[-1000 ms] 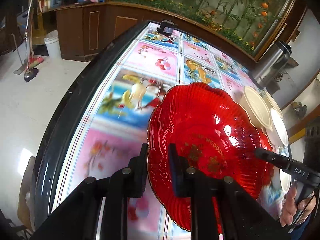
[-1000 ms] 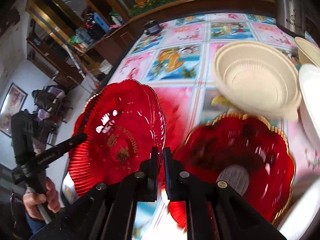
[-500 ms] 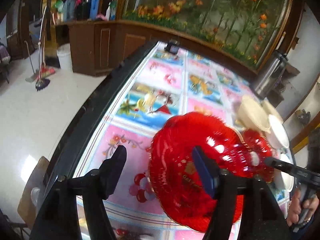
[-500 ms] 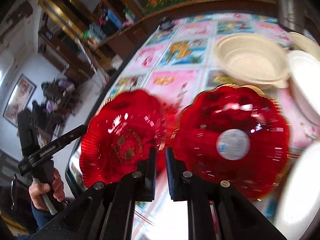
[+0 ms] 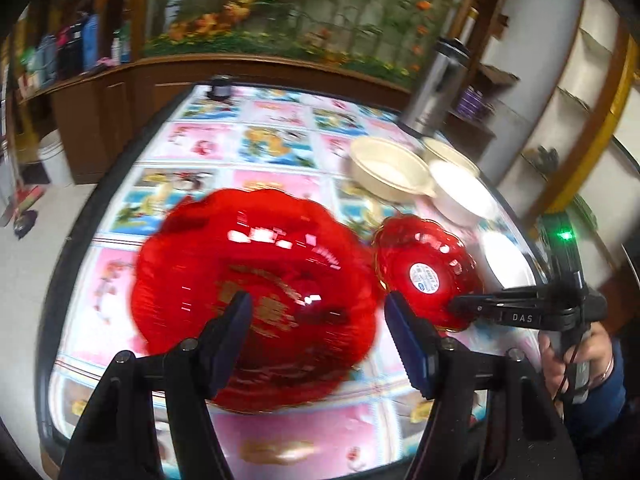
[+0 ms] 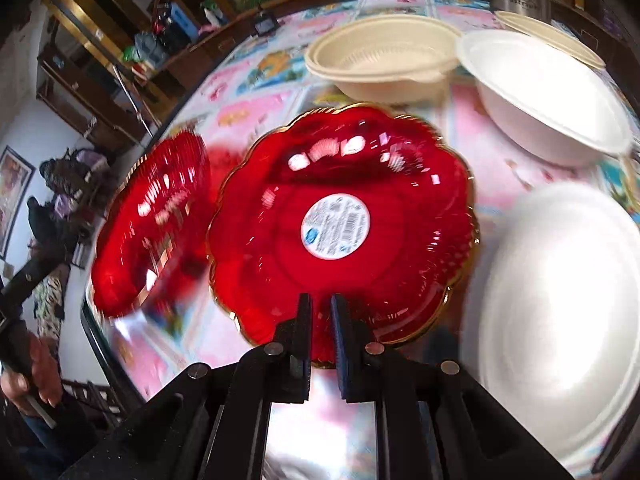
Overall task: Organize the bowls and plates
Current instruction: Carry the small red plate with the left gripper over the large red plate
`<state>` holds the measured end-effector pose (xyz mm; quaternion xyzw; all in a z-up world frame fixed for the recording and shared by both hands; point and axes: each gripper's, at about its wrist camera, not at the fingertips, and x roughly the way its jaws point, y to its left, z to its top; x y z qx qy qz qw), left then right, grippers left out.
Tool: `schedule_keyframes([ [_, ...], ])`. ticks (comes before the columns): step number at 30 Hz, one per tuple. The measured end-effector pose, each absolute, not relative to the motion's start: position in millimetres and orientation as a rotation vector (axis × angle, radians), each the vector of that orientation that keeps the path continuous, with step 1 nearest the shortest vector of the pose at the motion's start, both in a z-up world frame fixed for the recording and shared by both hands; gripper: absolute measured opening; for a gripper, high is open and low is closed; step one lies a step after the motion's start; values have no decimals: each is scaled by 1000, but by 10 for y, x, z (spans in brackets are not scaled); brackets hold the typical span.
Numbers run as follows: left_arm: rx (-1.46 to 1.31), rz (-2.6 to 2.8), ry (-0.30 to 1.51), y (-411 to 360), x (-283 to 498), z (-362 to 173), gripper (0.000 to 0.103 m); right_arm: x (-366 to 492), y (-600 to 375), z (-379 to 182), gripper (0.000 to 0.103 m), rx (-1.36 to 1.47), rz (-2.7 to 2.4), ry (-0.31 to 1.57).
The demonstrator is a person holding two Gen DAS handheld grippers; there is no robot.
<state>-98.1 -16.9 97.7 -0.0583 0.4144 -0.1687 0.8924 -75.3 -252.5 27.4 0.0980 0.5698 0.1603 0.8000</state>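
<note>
A large red plate with gold lettering (image 5: 256,288) lies blurred on the picture-patterned table (image 5: 276,152), just ahead of my open left gripper (image 5: 320,324). It also shows at the left of the right wrist view (image 6: 152,220). My right gripper (image 6: 320,320) is shut on the near rim of a second red plate with a round white sticker (image 6: 340,224), held tilted over the table. That plate also shows in the left wrist view (image 5: 424,268), with the right gripper's tip at its edge.
Cream bowls (image 6: 380,56) and a white bowl (image 6: 544,92) stand further back on the table. A white dish (image 6: 560,304) lies at the right. A steel flask (image 5: 436,84) stands at the far edge. The table's dark rim (image 5: 68,248) runs along the left.
My left gripper has opened and let go of the lettered red plate, which has dropped flat onto the table. My right gripper has moved forward with the stickered plate.
</note>
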Motion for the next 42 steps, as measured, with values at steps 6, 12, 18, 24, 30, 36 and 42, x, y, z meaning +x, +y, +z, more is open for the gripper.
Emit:
schedule_keyframes([
  [6,-85,-477,905,-661,-1066,885,67,-1154,-2845,433,12,43,263,1185],
  [12,-50,-539,965,-1145,-900,764,67,-1576,-3324,567,12,240,272,1088],
  [18,11,-498,1037,-1527,-502,607,67,-1644,-3531,294,12,451,266,1102],
  [24,60,-428,1086,-1674,-212,430,66,-1585,-3532,234,22,550,289,1070],
  [30,125,-415,1079,-1782,-179,317,23,-1480,-3485,172,27,583,273,1045],
  [36,152,-419,1021,-1784,-393,459,19,-1465,-3385,196,17,539,228,1041],
  [42,138,-427,996,-1746,-442,542,20,-1526,-3357,346,15,529,249,993],
])
